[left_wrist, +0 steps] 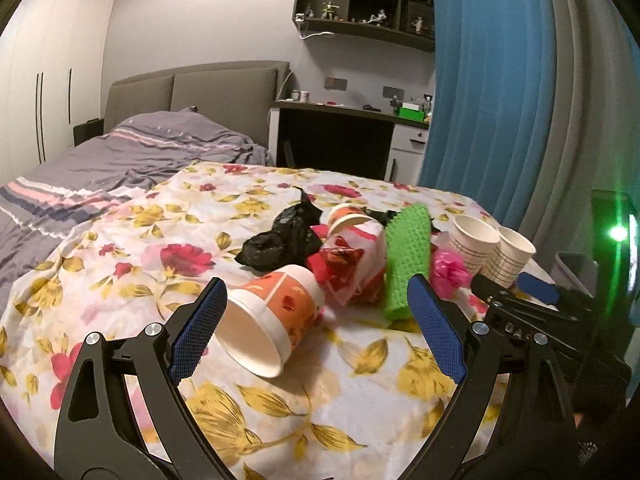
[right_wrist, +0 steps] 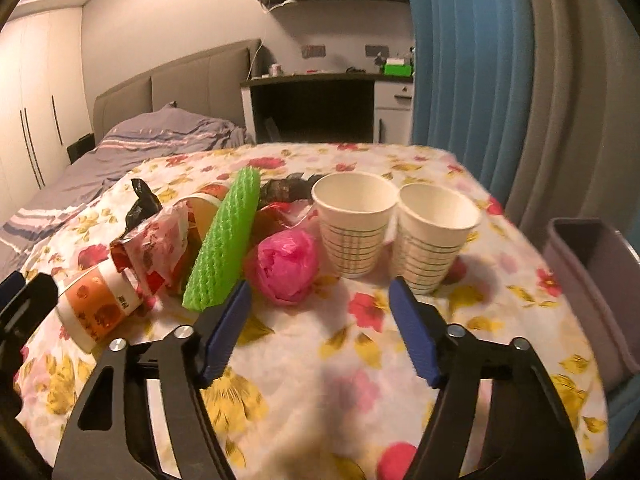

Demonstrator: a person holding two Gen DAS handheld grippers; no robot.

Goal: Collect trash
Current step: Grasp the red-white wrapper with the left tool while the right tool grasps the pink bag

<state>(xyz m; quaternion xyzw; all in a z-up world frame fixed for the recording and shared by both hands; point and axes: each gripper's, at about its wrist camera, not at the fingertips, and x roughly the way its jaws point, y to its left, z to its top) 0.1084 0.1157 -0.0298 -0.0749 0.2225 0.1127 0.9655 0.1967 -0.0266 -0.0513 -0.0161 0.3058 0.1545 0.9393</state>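
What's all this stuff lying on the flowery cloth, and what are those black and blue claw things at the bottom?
Orange paper cups: two, lying on their sides, left of the pile.
White lined cups: two, upright, side by side on the right.
Green foam netting: one, propped up mid-pile.
Pink plastic wad: one, in front of the white cups.
Black bags: crumpled, behind the pile.
Red-and-white plastic bag: one, crumpled, mid-pile.
Grey bin: one, at the table's right edge.
Floral tablecloth: one, white, red, yellow.
Left gripper: black, blue fingers, open near an orange cup.
Right gripper: same, open, holding nothing.
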